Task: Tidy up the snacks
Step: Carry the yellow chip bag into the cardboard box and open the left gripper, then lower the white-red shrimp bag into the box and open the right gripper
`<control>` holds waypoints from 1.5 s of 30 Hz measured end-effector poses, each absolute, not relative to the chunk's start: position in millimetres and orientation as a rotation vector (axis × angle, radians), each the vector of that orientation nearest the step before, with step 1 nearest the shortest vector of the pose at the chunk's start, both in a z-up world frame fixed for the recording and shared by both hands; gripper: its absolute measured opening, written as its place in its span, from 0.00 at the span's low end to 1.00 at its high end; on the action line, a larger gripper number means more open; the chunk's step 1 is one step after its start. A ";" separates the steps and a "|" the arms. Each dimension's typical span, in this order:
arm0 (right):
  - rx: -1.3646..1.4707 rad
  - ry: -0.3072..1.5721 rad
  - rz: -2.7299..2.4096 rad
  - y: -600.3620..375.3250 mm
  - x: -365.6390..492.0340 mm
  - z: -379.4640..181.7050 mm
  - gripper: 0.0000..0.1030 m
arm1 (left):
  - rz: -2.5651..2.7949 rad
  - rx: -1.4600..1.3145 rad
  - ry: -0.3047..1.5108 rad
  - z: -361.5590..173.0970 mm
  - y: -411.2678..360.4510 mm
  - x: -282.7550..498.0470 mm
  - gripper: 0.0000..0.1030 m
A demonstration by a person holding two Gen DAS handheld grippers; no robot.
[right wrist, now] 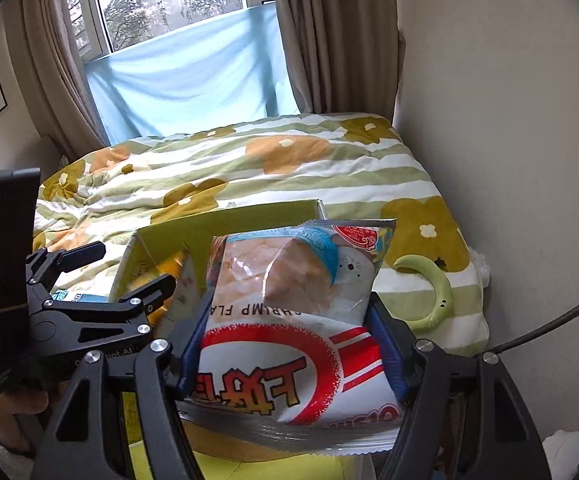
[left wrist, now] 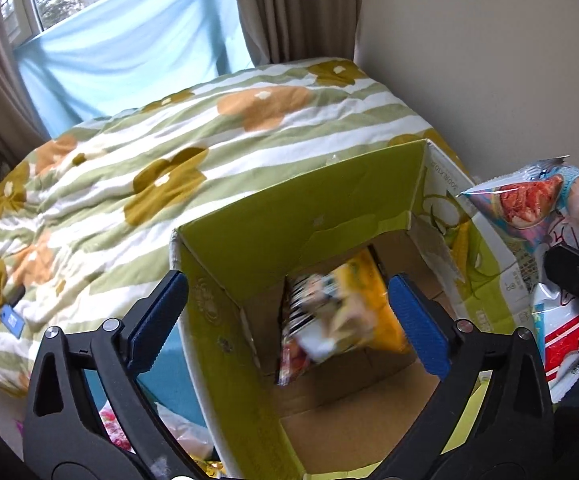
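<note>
A green cardboard box (left wrist: 289,216) stands open on the bed. My left gripper (left wrist: 285,320) is open above it, and a yellow snack bag (left wrist: 341,316) appears blurred inside the box between the fingers. My right gripper (right wrist: 289,344) is shut on a white and red shrimp-flavoured snack bag (right wrist: 289,320), held just right of the box (right wrist: 225,224). That bag also shows at the right edge of the left wrist view (left wrist: 549,240). The left gripper (right wrist: 105,280) shows at the left of the right wrist view.
The bed has a green-striped floral duvet (left wrist: 169,152). A green curved neck fan (right wrist: 429,292) lies on it right of the box. More snack packets (left wrist: 117,428) lie below left of the box. A wall is close on the right.
</note>
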State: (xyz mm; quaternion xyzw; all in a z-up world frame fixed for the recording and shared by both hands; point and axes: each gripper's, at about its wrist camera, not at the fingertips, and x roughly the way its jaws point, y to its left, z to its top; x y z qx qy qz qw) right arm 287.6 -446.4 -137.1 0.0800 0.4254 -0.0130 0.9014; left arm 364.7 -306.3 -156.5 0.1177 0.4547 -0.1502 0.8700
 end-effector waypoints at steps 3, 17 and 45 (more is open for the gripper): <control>0.174 0.892 -0.030 -451.3 295.3 -142.1 0.64 | -0.329 0.192 0.971 -161.5 -291.1 367.2 0.96; 0.119 0.872 0.043 -442.2 338.9 -134.4 0.65 | -0.222 0.175 0.958 -142.8 -248.0 340.2 0.96; 0.057 0.911 0.121 -437.5 300.1 -121.9 1.00 | -0.135 0.067 0.897 -88.1 -210.4 258.7 0.96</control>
